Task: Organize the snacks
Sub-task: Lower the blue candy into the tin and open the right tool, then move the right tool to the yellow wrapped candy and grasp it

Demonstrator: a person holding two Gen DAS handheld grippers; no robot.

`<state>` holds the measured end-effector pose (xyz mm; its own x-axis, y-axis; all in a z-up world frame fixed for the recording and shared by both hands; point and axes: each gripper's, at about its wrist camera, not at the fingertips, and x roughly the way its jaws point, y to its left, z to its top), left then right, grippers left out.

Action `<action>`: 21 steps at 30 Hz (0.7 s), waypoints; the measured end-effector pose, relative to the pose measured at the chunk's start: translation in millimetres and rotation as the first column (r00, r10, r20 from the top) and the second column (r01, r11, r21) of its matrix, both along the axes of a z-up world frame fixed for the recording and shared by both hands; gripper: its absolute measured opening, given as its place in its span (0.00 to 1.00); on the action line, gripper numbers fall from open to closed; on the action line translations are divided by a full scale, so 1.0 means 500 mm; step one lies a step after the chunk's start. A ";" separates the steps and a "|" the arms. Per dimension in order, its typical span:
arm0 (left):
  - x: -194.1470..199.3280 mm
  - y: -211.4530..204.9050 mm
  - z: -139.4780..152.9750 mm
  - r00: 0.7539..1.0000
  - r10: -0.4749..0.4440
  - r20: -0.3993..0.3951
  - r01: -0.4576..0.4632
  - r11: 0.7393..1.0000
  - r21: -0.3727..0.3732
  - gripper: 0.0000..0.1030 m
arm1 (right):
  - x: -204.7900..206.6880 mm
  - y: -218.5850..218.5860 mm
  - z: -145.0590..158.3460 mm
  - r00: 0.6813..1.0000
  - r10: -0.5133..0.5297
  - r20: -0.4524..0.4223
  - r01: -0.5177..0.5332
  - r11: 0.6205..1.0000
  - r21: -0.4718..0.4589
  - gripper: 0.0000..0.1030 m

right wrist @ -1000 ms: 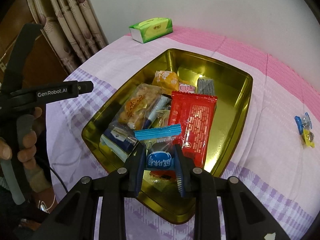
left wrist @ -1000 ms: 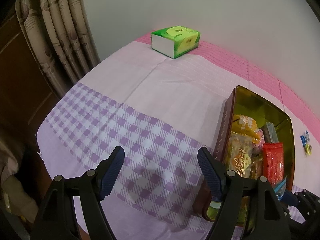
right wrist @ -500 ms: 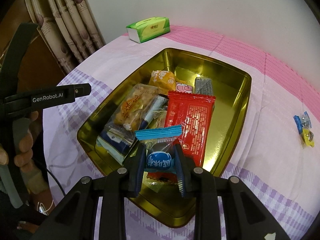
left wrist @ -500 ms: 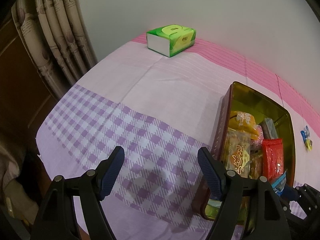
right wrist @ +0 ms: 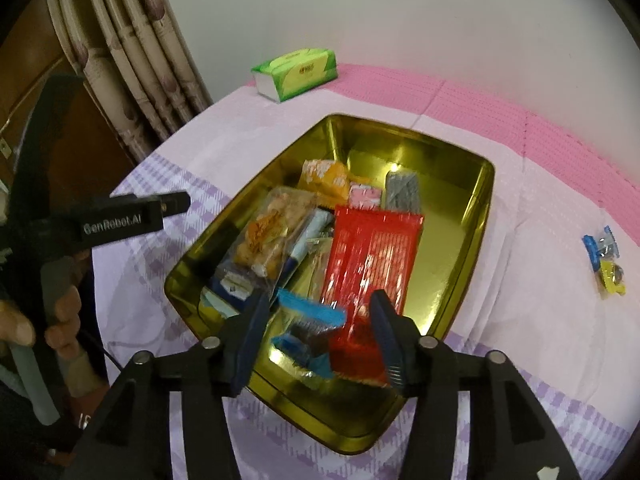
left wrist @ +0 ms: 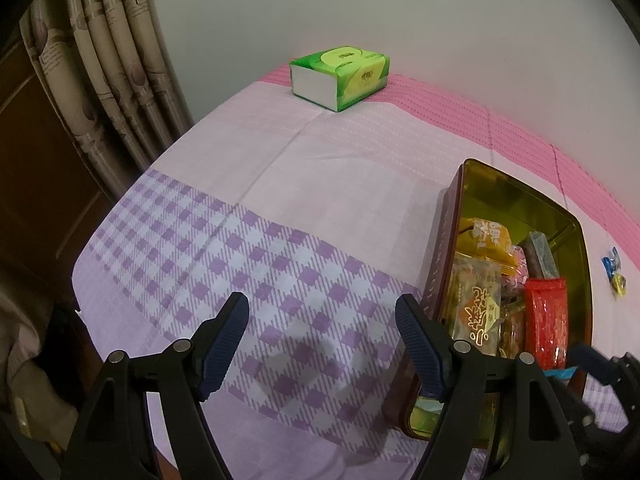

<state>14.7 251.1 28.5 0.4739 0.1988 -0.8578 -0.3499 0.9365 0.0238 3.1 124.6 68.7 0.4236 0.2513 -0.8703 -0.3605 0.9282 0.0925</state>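
Note:
A gold tin tray (right wrist: 476,216) holds several snack packets, among them a red packet (right wrist: 372,248) and an orange one (right wrist: 324,174). My right gripper (right wrist: 318,336) is open over the tray's near end. A blue-topped snack bag (right wrist: 310,326) lies between and below its fingers, free of them. My left gripper (left wrist: 322,342) is open and empty over the purple checked cloth, left of the tray (left wrist: 440,264). Two small wrapped candies (right wrist: 604,260) lie on the cloth to the right of the tray; they also show in the left wrist view (left wrist: 614,272).
A green tissue pack (right wrist: 296,74) lies at the far side of the table by the wall, also in the left wrist view (left wrist: 340,76). Curtains (left wrist: 108,72) hang at the left past the table edge. The left gripper's body (right wrist: 120,220) is left of the tray.
My right gripper has opened and let go of the blue-topped snack bag, which has dropped into the tray's near end. The left gripper has stayed open, its view shifted slightly.

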 end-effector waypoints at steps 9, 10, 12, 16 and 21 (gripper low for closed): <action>-0.001 0.003 -0.004 1.000 0.005 -0.006 -0.005 1.000 0.011 0.74 | 0.033 -0.128 0.056 0.982 -0.161 0.098 0.161 0.987 0.005 0.52; -0.002 0.003 -0.005 1.000 0.005 -0.007 -0.005 1.000 0.012 0.74 | 0.038 -0.154 0.057 0.976 -0.191 0.108 0.193 0.981 -0.008 0.52; -0.001 0.002 -0.005 1.000 0.006 -0.007 -0.006 1.000 0.016 0.74 | 0.050 -0.208 0.058 0.956 -0.263 0.126 0.272 0.961 -0.052 0.52; 0.000 0.001 -0.007 1.000 0.007 -0.005 -0.007 1.000 0.018 0.74 | 0.081 -0.328 0.056 0.898 -0.426 0.111 0.435 0.896 -0.087 0.52; 0.001 0.002 -0.010 1.000 0.008 -0.011 -0.008 1.000 0.027 0.74 | 0.125 -0.455 0.049 0.798 -0.602 0.039 0.603 0.795 -0.060 0.52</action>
<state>15.4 251.8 23.3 0.4626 0.2254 -0.8574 -0.3570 0.9326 0.0525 65.7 -102.9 93.4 0.4848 -0.1175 -0.8667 0.2726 0.9619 0.0221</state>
